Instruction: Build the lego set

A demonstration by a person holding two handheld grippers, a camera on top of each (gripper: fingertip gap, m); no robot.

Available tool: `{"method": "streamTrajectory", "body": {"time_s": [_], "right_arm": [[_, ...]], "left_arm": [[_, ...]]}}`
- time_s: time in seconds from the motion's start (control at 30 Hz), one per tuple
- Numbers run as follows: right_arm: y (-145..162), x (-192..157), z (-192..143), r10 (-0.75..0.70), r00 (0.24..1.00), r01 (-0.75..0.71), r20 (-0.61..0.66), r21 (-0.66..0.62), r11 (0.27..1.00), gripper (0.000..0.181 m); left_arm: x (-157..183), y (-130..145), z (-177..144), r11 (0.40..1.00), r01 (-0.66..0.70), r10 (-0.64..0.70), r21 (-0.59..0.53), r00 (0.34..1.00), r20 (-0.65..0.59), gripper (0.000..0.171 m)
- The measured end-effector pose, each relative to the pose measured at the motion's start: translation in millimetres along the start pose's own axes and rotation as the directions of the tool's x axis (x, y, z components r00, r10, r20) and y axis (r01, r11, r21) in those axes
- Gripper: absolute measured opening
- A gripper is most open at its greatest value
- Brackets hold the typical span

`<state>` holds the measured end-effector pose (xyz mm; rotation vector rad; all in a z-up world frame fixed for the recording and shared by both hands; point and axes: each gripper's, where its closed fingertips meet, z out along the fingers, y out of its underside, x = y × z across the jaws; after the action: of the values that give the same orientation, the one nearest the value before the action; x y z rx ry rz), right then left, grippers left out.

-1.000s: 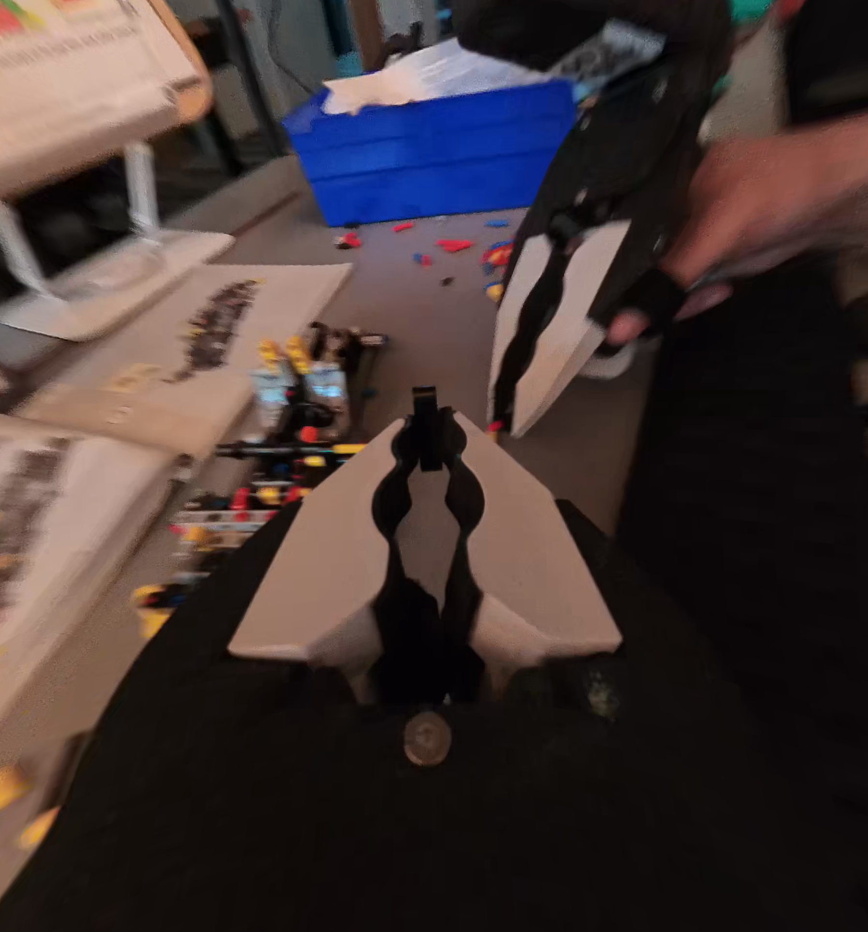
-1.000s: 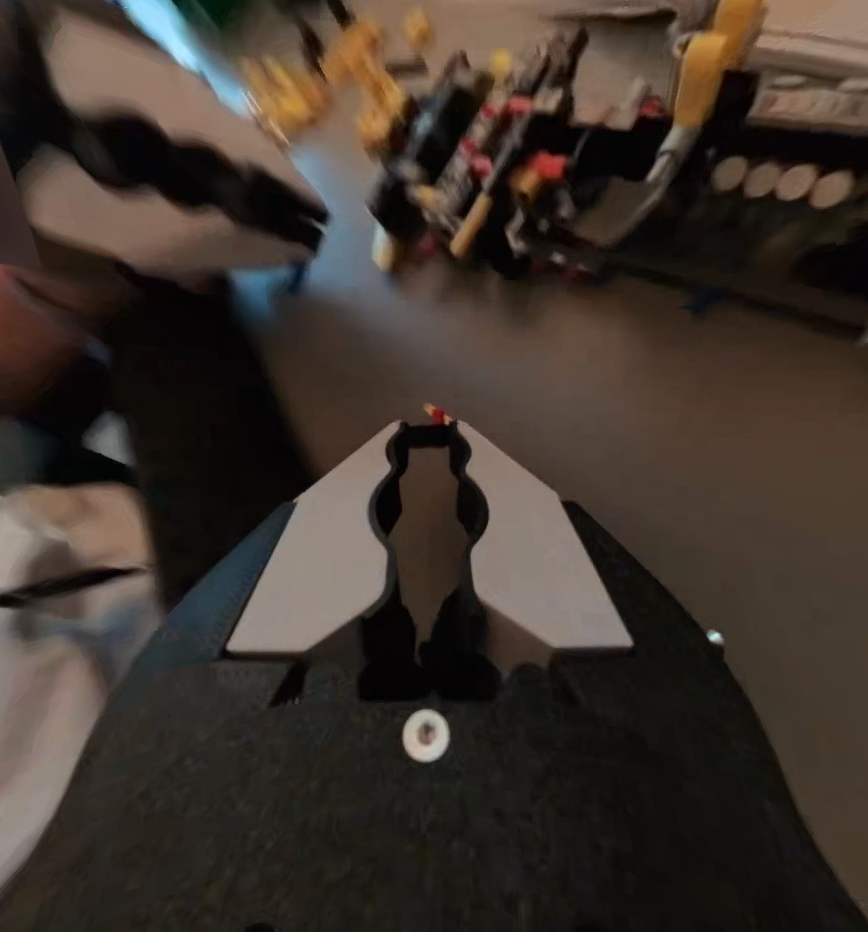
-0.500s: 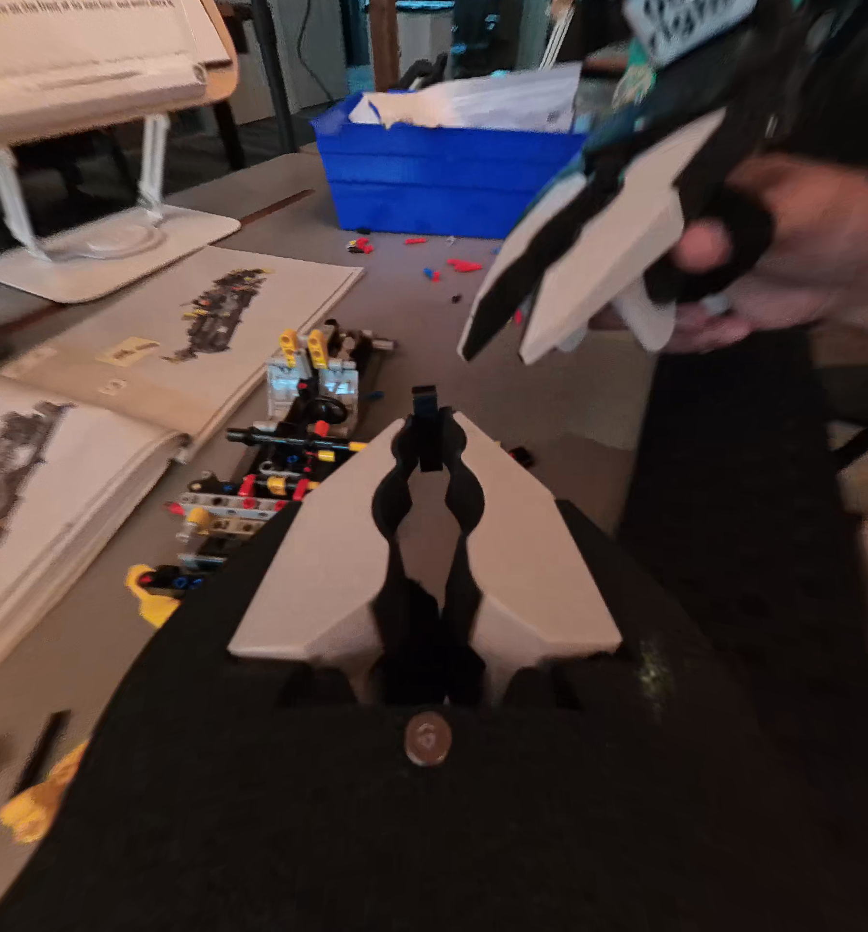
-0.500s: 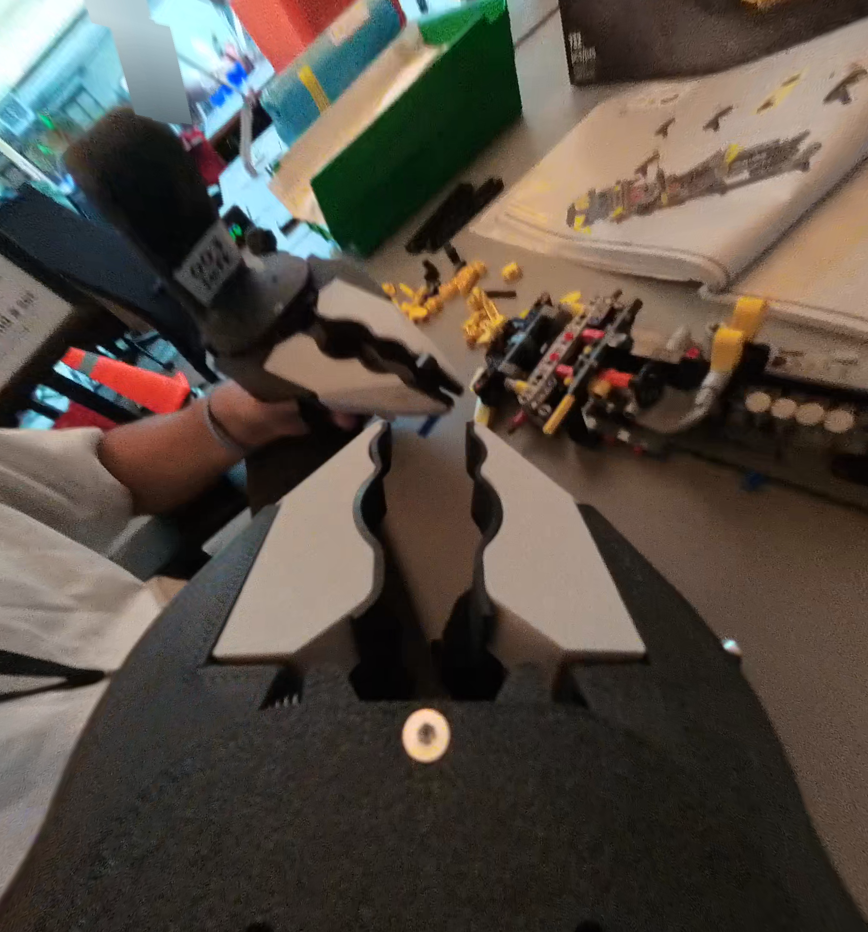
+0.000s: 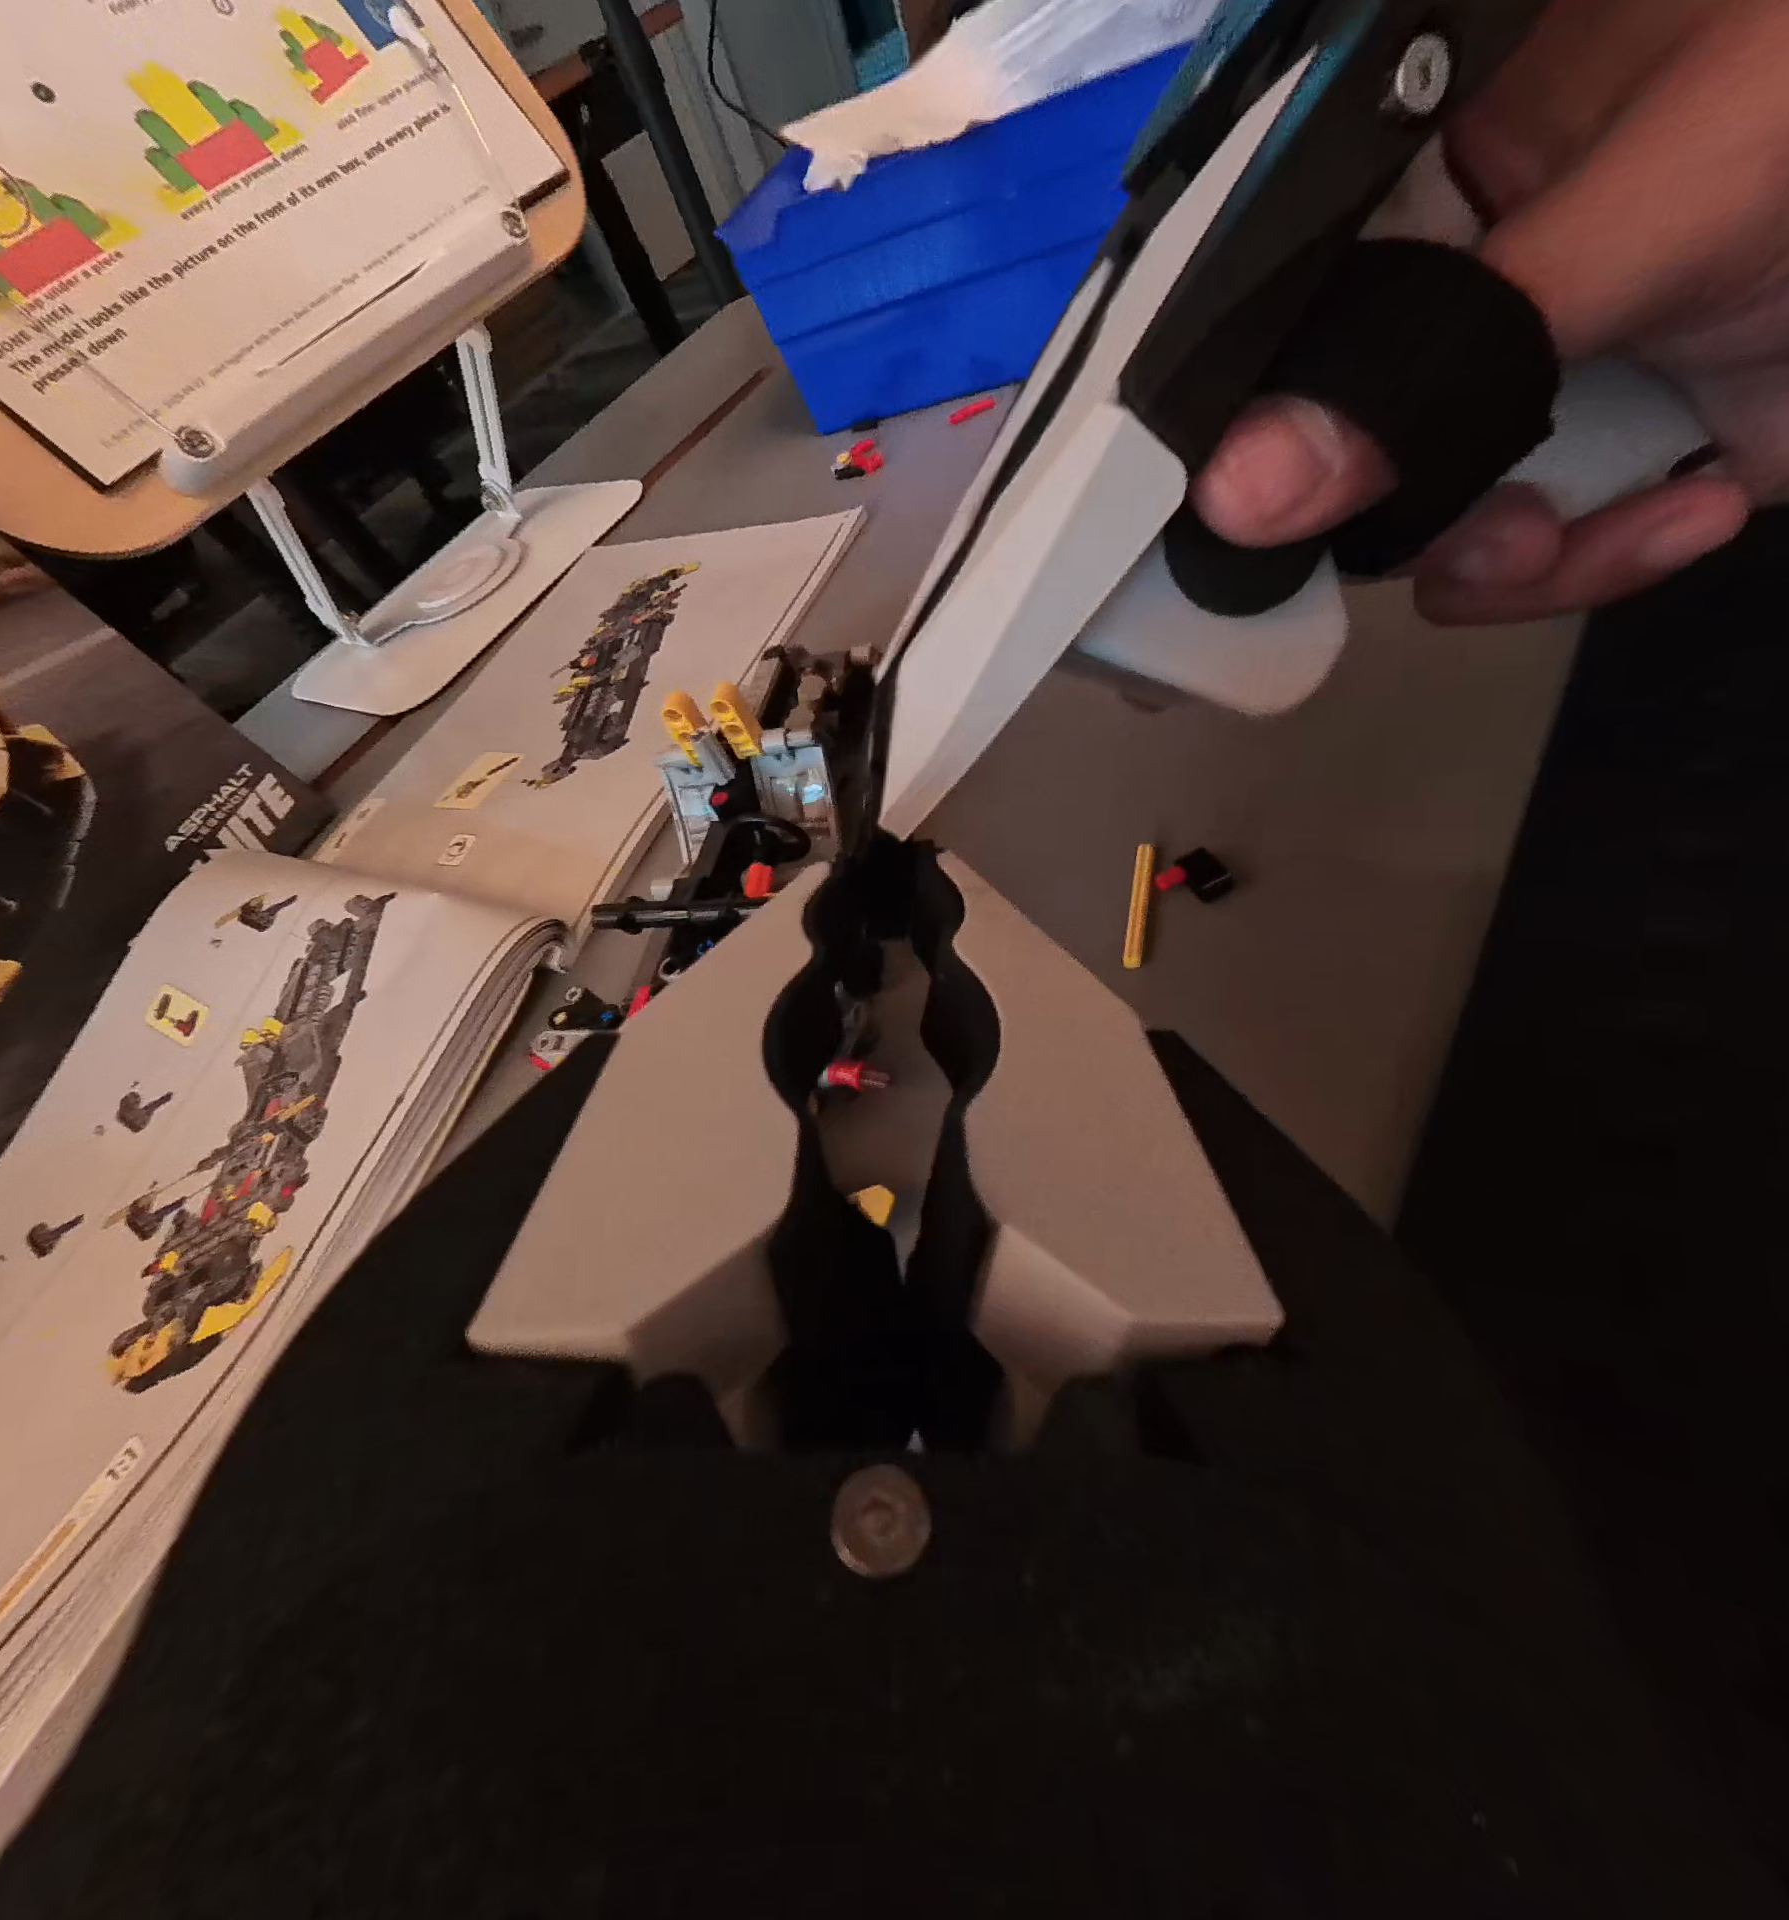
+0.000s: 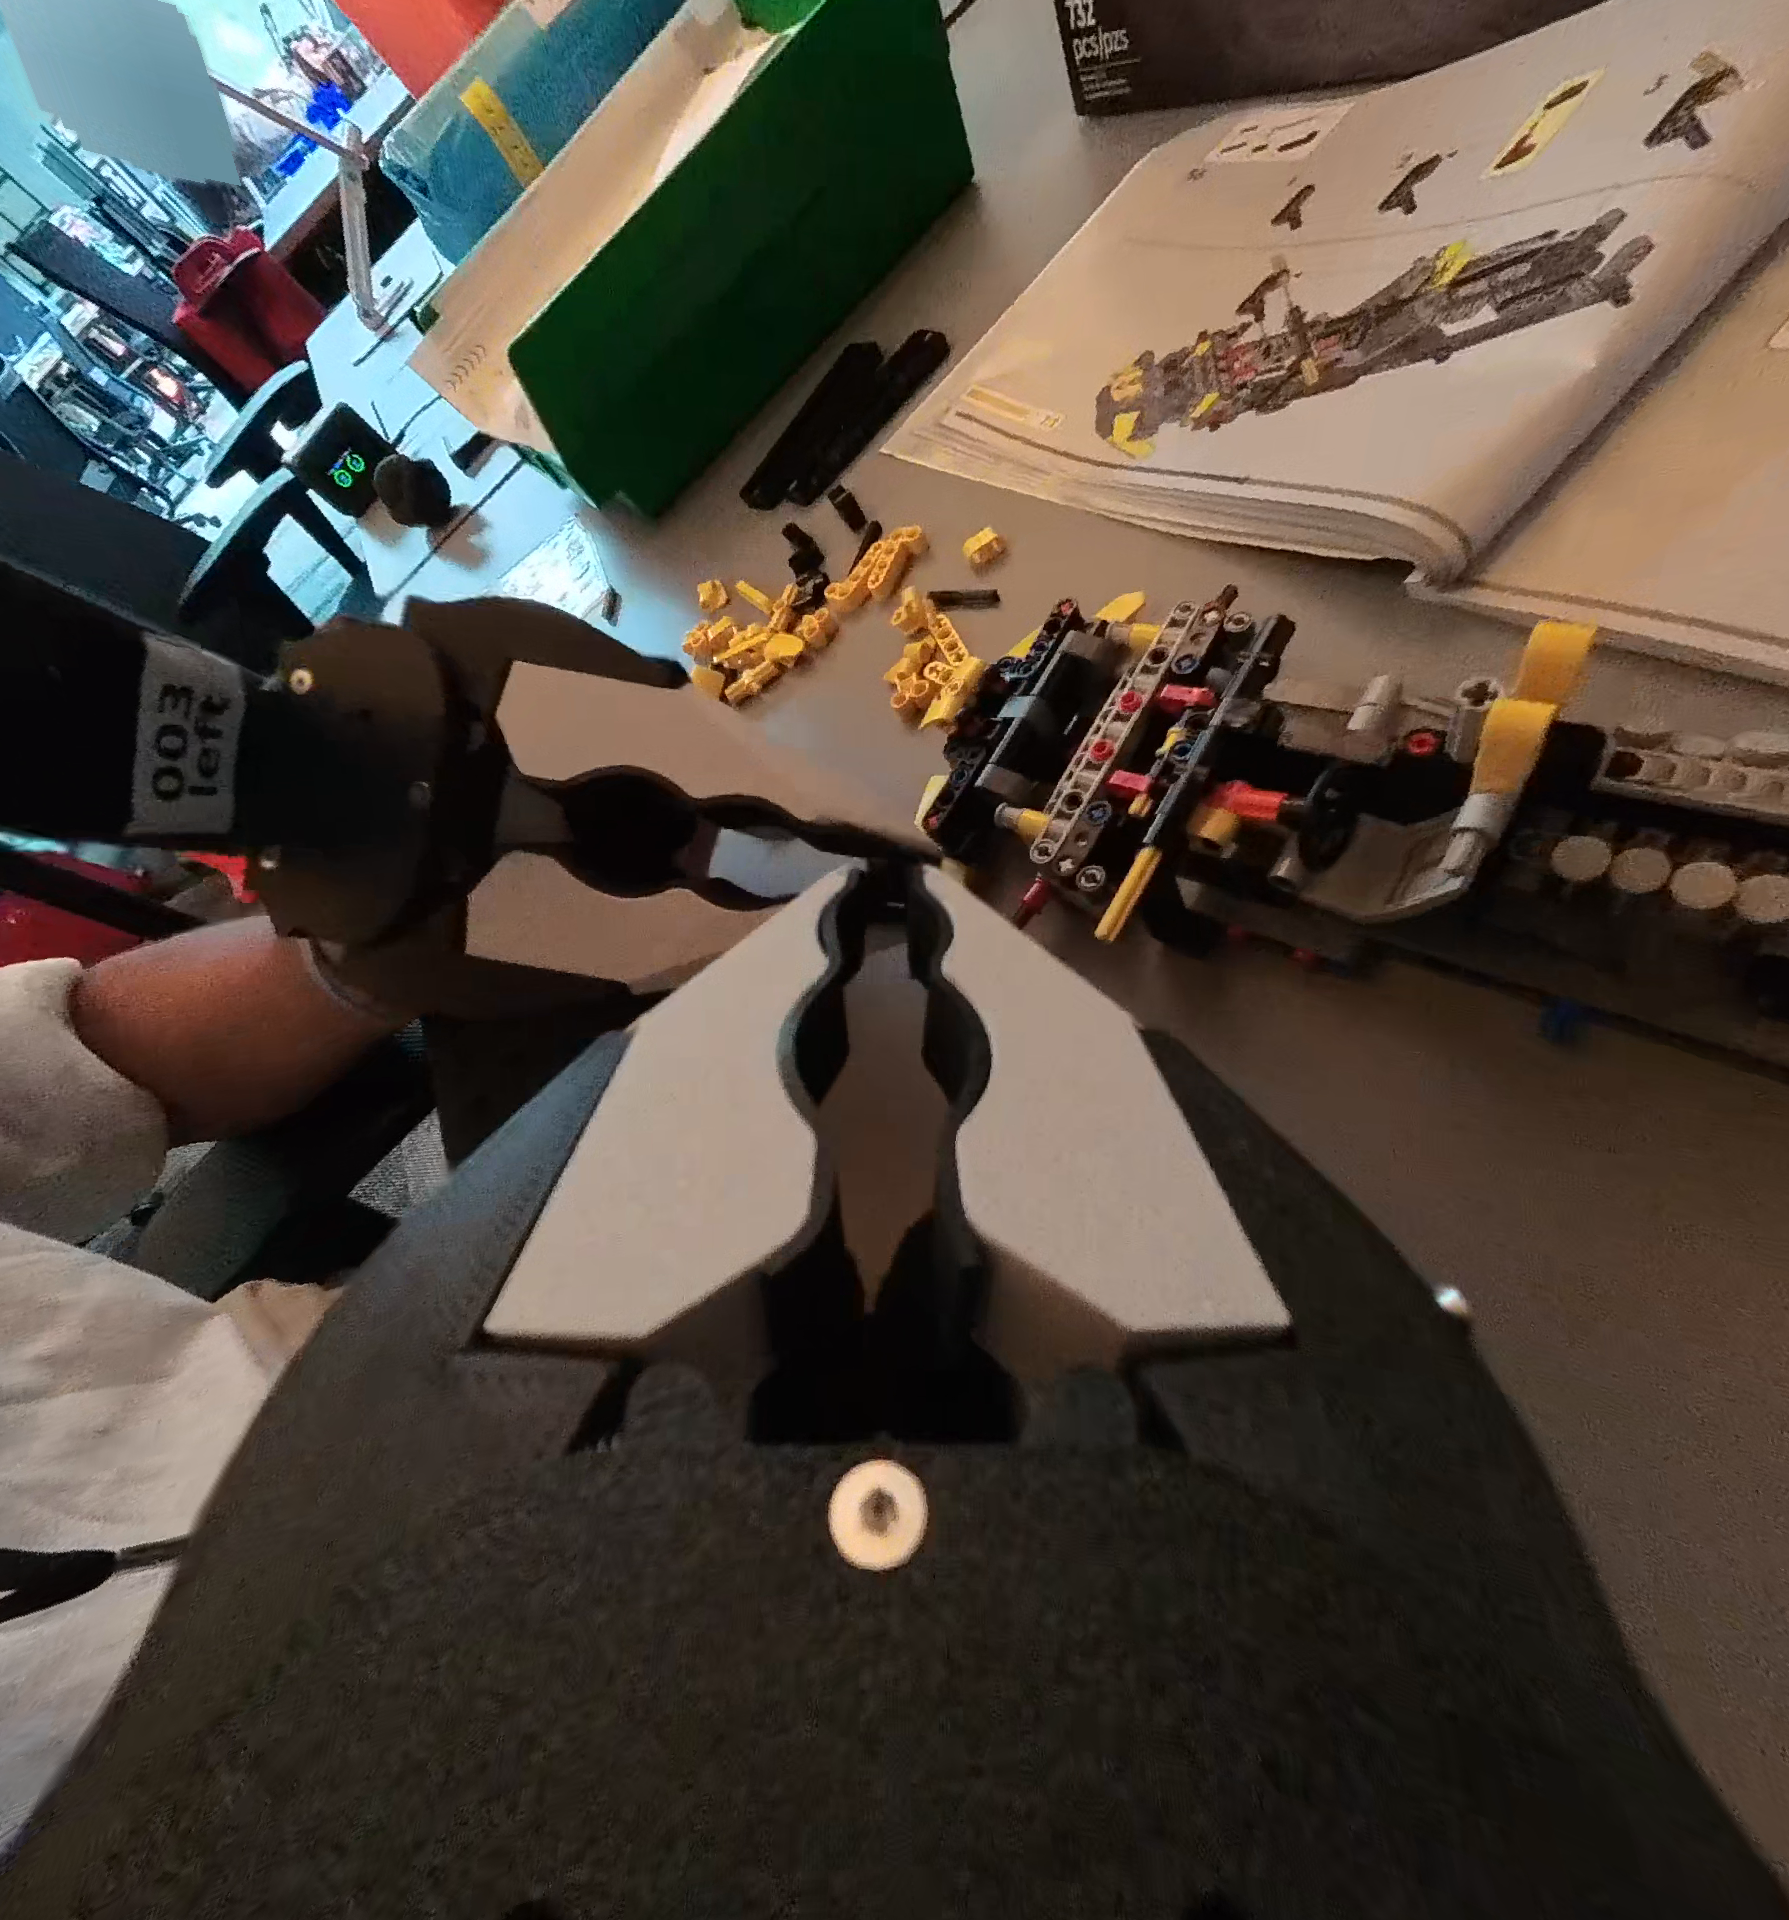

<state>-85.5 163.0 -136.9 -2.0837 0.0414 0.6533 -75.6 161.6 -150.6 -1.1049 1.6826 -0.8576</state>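
Observation:
My left gripper (image 5: 874, 883) is shut on a small black Lego piece (image 5: 862, 940) above the grey table. My right gripper (image 6: 885, 888) comes in from the upper right in the left wrist view (image 5: 877, 826), and its tips meet the left gripper's tips at the same black piece. Its jaws stand nearly together around that piece. In the right wrist view the left gripper (image 6: 905, 847) reaches in from the left. The half-built black, grey and yellow Lego model (image 6: 1129, 769) lies on the table just beyond the tips; it also shows in the left wrist view (image 5: 755, 790).
An open instruction book (image 5: 246, 1091) lies left of the model. A yellow axle (image 5: 1137, 904) and a red-and-black piece (image 5: 1196, 876) lie on the table to the right. A blue bin (image 5: 921, 270), a green box (image 6: 744, 260), loose yellow pieces (image 6: 817, 623) and a sign on a stand (image 5: 246, 208) are farther off.
My right gripper held a small red piece, then opened empty. It has now swung down onto my left gripper's tip and closed there. My left gripper kept its black piece.

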Motion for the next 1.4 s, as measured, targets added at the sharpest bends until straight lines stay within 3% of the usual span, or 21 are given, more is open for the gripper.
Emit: {"method": "streamTrajectory", "body": {"time_s": [0.2, 0.4, 0.47, 0.53, 0.63, 0.73, 0.83, 0.93, 1.0, 1.13, 1.27, 1.4], "right_arm": [[0, -4, -1, 0.015, 0.999, -0.014, 0.039, -0.021, 1.000, 0.007], [-9, -6, -33, -0.209, 0.971, 0.201, 0.115, 0.081, 0.976, 0.019], [24, 12, -40, -0.341, 0.936, 0.347, 0.088, -0.065, 0.935, 0.030], [62, 31, -46, -0.396, 0.916, 0.398, 0.059, -0.239, 0.886, 0.029], [84, 38, -46, -0.409, 0.913, 0.392, 0.011, -0.305, 0.868, 0.028], [91, 44, -42, -0.511, 0.858, 0.467, -0.052, -0.338, 0.817, 0.026], [96, 38, -42, -0.676, 0.736, 0.639, 0.028, -0.359, 0.681, 0.026], [97, 40, -44, -0.802, 0.567, 0.795, 0.187, -0.380, 0.473, 0.015], [93, 42, -40, -0.824, 0.477, 0.854, 0.304, -0.380, 0.355, 0.016], [90, 38, -33, -0.773, 0.362, 0.914, 0.521, -0.359, 0.187, 0.018], [98, 46, -30, -0.706, 0.300, 0.932, 0.642, -0.354, 0.074, 0.017], [101, 44, -30, -0.660, 0.301, 0.939, 0.688, -0.334, 0.079, 0.010]], "left_arm": [[3, -2, -3, 1.000, -0.004, 0.004, 0.024, 1.000, -0.026, 0.005], [-3, -2, -8, 0.981, 0.189, -0.184, 0.039, 0.977, -0.109, 0.006], [-5, 3, -6, 0.969, 0.247, -0.243, 0.014, 0.962, -0.122, 0.006], [-6, 7, -4, 0.968, 0.251, -0.250, -0.008, 0.961, -0.118, 0.006], [1, 7, -1, 0.982, 0.189, -0.190, -0.018, 0.974, -0.121, 0.006], [7, 10, 2, 0.992, 0.123, -0.127, -0.043, 0.985, -0.115, 0.006], [12, 6, 0, 0.992, 0.126, -0.128, -0.021, 0.980, -0.150, 0.006], [19, 0, -3, 0.991, 0.136, -0.130, 0.013, 0.970, -0.203, 0.006], [19, 2, -2, 0.992, 0.127, -0.124, 0.002, 0.971, -0.204, 0.006], [14, 7, -2, 0.989, 0.148, -0.146, -0.007, 0.970, -0.195, 0.005], [6, 8, -6, 0.979, 0.206, -0.201, 0.000, 0.958, -0.204, 0.005], [5, 5, -8, 0.969, 0.246, -0.235, 0.019, 0.944, -0.232, 0.006]]}}
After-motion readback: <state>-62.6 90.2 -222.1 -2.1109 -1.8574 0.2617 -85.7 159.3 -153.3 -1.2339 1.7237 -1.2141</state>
